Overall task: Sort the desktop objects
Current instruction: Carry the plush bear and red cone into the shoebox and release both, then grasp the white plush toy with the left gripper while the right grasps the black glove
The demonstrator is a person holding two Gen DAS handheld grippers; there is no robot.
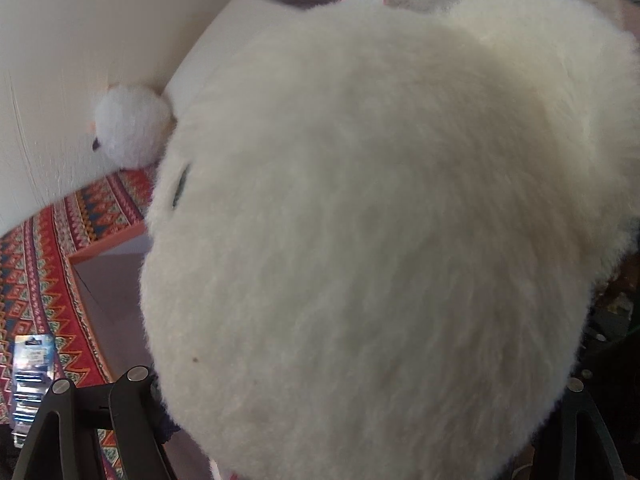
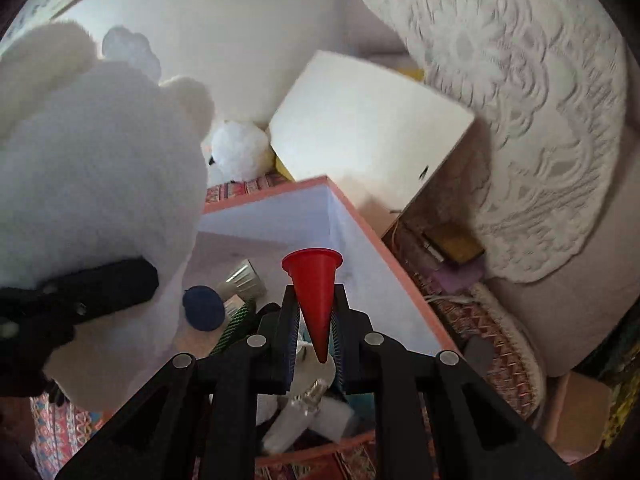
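Note:
A big white plush toy [image 1: 360,200] fills the left wrist view, and my left gripper [image 1: 356,380] is shut on it, one black finger on each side. From the right wrist view the same plush toy [image 2: 92,160] hangs at the left over the pink-rimmed box [image 2: 392,248], with a left finger [image 2: 116,284] pressed into its fur. My right gripper [image 2: 315,296] is shut on a red cone [image 2: 314,292], wide end up, above the box's inside. In the box lie a silver cylinder [image 2: 242,278], a dark blue disc [image 2: 203,308] and a green mesh item [image 2: 236,322].
A small white plush ball [image 2: 238,150] sits by the wall behind the box. A white board [image 2: 360,136] leans at the back, with lace cloth [image 2: 520,120] to the right. A blister pack [image 1: 32,364] lies on the patterned red tablecloth [image 1: 40,264].

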